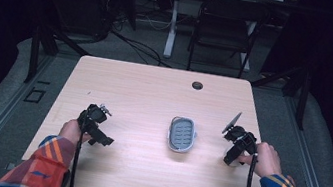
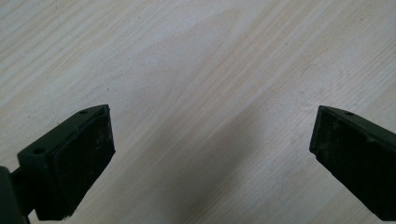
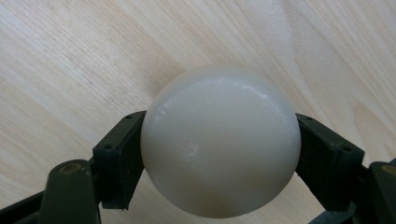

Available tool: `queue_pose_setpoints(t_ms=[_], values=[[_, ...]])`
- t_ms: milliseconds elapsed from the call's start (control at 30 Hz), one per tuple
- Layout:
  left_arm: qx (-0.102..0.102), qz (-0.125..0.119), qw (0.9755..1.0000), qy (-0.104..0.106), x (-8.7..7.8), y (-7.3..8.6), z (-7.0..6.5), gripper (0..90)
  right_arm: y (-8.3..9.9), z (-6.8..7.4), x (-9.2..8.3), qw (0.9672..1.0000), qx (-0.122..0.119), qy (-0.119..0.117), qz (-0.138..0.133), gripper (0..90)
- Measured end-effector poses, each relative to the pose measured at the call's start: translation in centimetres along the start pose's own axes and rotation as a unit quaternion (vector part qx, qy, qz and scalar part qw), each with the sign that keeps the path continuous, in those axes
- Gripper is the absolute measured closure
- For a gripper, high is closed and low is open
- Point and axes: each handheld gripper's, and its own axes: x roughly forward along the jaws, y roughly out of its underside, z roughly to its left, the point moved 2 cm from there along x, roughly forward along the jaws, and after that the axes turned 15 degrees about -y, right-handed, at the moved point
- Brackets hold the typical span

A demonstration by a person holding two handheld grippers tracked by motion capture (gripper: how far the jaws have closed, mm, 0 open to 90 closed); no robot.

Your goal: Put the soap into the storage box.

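Holding the white soap bar [image 3: 220, 142] clamped in our right gripper [image 1: 238, 146] at the table's [image 1: 144, 90] 4 o'clock, left gripper [image 1: 95, 123] gaping empty, we should carry it level toward the grey dish [image 1: 182, 134].

My tabletop [image 3: 70, 56] pale matt wood grain, ball [image 3: 219, 140] smooth waxy off-white with soft sheen, right tool [image 3: 219, 154] pads [image 3: 116, 158] matt black, scuffed, grey plastic tray [image 1: 182, 134] ridged.
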Motion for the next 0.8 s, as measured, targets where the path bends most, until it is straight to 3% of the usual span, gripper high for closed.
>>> queue_pose_setpoints(t_ms=[267,300,333,467,800], values=[[0.001,0.000,1.0000,0.001,0.0,0.0,0.0,0.0,-0.9,0.5,-0.3,0.9999,-0.009,0.001,-0.008,23.7],[0.001,0.000,1.0000,0.001,0.0,0.0,0.0,0.0,-1.1,0.5,-0.6,0.9996,-0.018,0.007,0.019,23.7],[0.001,0.000,1.0000,0.001,0.0,0.0,0.0,0.0,-1.1,0.7,-0.4,0.9999,-0.012,0.003,0.000,23.7],[0.001,0.000,1.0000,0.001,0.0,0.0,0.0,0.0,-1.6,1.0,-0.2,0.9999,-0.017,0.002,-0.005,23.7],[0.001,0.000,1.0000,0.002,0.0,0.0,0.0,0.0,-2.4,1.5,-0.4,0.9997,-0.023,0.002,0.007,23.7]])
